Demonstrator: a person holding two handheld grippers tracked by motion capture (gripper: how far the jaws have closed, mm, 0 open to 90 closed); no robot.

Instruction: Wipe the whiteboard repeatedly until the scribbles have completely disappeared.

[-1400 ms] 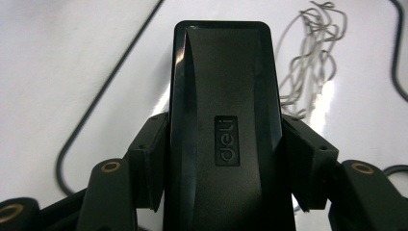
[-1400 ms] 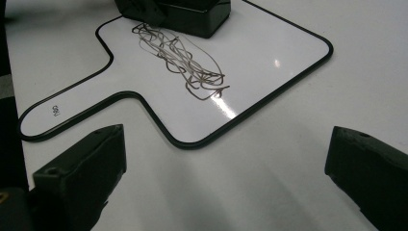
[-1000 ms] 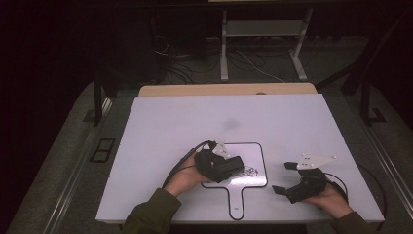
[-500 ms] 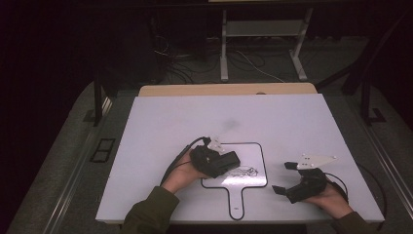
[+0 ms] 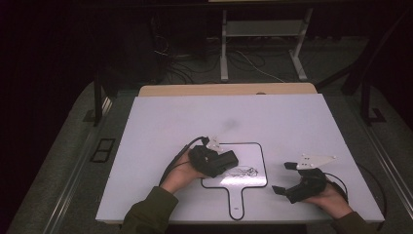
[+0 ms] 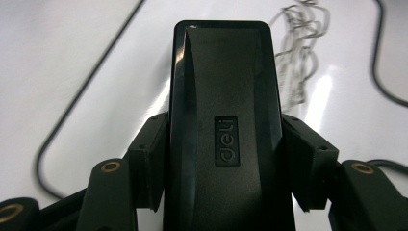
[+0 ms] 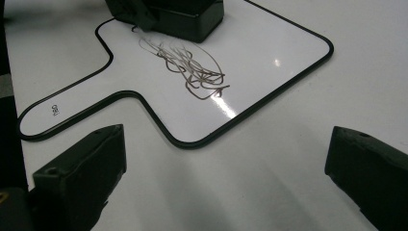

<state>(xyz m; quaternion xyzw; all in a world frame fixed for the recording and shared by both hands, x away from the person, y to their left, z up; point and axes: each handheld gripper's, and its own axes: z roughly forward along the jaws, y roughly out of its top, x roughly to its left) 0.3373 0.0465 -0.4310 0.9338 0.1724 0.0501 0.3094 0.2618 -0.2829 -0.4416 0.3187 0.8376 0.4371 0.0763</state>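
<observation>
A small paddle-shaped whiteboard [image 5: 256,161] with a black rim lies on the white table, and a dark scribble [image 5: 242,172] marks its middle. My left gripper [image 5: 219,163] is shut on a black eraser [image 5: 228,159], which rests on the board's left part just beside the scribble. In the left gripper view both jaws clamp the eraser [image 6: 223,120] by its sides, with the scribble [image 6: 298,57] ahead and to the right. My right gripper [image 5: 281,177] stands open over the table right of the board's handle. In its own view the right gripper [image 7: 226,187] faces the whiteboard [image 7: 269,48] and the scribble [image 7: 192,65].
The white table [image 5: 292,122] has bare surface behind and to both sides of the board. A wooden strip [image 5: 224,89] runs along its far edge. Beyond it, cables and a metal stand [image 5: 263,29] sit on the dark floor.
The left gripper with the eraser has shifted slightly left on the board, showing more of the scribble. The right gripper has stayed where it was.
</observation>
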